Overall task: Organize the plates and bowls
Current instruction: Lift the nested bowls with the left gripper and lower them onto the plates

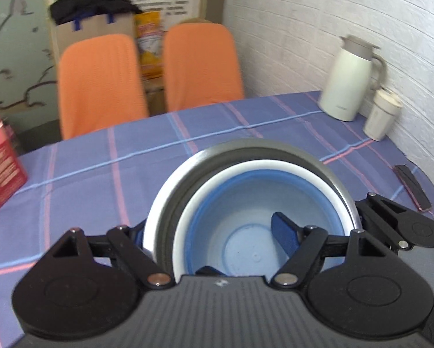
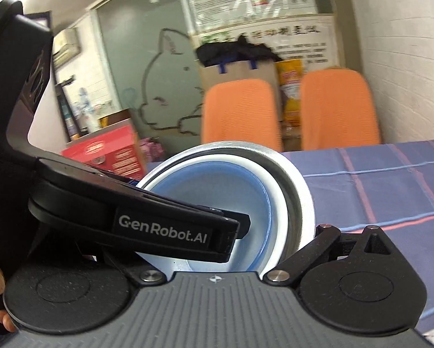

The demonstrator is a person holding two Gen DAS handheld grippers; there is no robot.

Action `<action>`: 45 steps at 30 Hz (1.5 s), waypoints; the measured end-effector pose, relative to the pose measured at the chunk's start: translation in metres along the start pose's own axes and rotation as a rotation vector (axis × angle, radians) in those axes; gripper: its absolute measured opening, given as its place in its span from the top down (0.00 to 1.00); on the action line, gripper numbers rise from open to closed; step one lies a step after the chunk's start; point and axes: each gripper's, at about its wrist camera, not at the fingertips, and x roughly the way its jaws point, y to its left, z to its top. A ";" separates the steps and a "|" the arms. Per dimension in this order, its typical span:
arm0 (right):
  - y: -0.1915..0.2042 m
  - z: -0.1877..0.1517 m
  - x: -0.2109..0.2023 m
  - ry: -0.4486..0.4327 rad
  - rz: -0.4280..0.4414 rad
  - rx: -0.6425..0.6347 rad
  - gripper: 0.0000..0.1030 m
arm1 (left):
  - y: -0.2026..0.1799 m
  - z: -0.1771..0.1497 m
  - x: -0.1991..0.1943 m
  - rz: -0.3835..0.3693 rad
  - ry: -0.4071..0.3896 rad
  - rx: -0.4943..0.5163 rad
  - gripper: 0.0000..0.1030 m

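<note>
- The left gripper [image 1: 214,240] is sitting closest to its camera, its jaws straddling the near wall of both nested bowls: one blue finger pad [image 1: 283,232] is lying inside the blue bowl, the other outside the steel bowl's rim at the left. The jaws are closing on both walls together.
- The blue bowl [image 1: 246,232] is showing a pale blue floor, darker blue sides and a broad white rim, and it is nesting inside the steel bowl [image 1: 170,191], off-centre towards the right.
- The steel bowl is showing a bright, flat metal rim and a dark inner wall; whether it is resting on the checked blue desk [image 1: 101,174] or hanging just above it is unclear.
- The right gripper [image 2: 275,232] is pointing at the same bowls from the side; the left device is covering its left half, so I cannot tell how its jaws are standing.
- Farther back, a cream jug [image 1: 350,81] and a cup [image 1: 382,113] are standing by the wall, beyond two orange chairs [image 1: 101,87].
</note>
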 end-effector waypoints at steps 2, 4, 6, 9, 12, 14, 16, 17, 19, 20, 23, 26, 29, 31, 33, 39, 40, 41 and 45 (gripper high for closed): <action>0.014 -0.008 0.010 0.034 0.052 -0.010 0.17 | 0.022 -0.017 -0.006 0.038 0.019 -0.052 0.24; 0.027 -0.016 0.020 0.074 0.090 -0.019 0.17 | 0.040 -0.033 -0.009 0.059 0.038 -0.098 0.24; 0.039 -0.023 0.027 0.109 0.117 -0.028 0.17 | 0.055 -0.048 -0.011 0.069 0.054 -0.142 0.24; 0.050 -0.032 0.033 0.148 0.136 -0.044 0.17 | 0.071 -0.066 -0.011 0.069 0.071 -0.188 0.24; 0.055 -0.040 0.036 0.181 0.138 -0.042 0.17 | 0.078 -0.079 -0.007 0.063 0.091 -0.202 0.24; 0.058 -0.051 0.033 0.204 0.135 -0.031 0.17 | 0.080 -0.088 -0.002 0.056 0.108 -0.206 0.24; 0.058 -0.060 0.033 0.226 0.131 -0.018 0.17 | 0.079 -0.097 0.004 0.050 0.125 -0.210 0.24; 0.059 -0.062 0.034 0.236 0.130 -0.012 0.17 | 0.079 -0.099 0.007 0.049 0.131 -0.212 0.24; 0.059 -0.068 0.038 0.257 0.131 -0.001 0.17 | 0.081 -0.105 0.012 0.048 0.140 -0.216 0.24; 0.058 -0.070 0.038 0.264 0.132 0.000 0.17 | 0.081 -0.107 0.014 0.047 0.146 -0.221 0.24; 0.059 -0.073 0.045 0.284 0.136 0.007 0.17 | 0.081 -0.110 0.015 0.047 0.132 -0.214 0.23; 0.057 -0.074 0.049 0.297 0.148 0.029 0.17 | 0.079 -0.111 0.015 0.071 0.111 -0.192 0.21; 0.055 -0.073 0.047 0.299 0.162 0.044 0.18 | 0.078 -0.111 0.013 0.080 0.081 -0.180 0.11; 0.052 -0.072 0.046 0.297 0.173 0.065 0.18 | 0.078 -0.110 0.009 0.099 0.054 -0.175 0.09; 0.050 -0.071 0.042 0.283 0.156 0.076 0.18 | 0.078 -0.107 0.002 0.123 0.018 -0.168 0.09; 0.041 -0.058 0.019 0.165 0.078 0.085 0.18 | 0.082 -0.101 -0.018 0.151 -0.070 -0.218 0.08; 0.040 -0.057 0.016 0.153 0.065 0.076 0.18 | 0.082 -0.101 -0.021 0.147 -0.081 -0.231 0.08; 0.039 -0.057 0.012 0.144 0.051 0.073 0.18 | 0.080 -0.100 -0.023 0.144 -0.086 -0.239 0.08; 0.030 -0.061 -0.004 0.121 0.007 0.083 0.18 | 0.067 -0.103 -0.032 0.141 -0.111 -0.244 0.08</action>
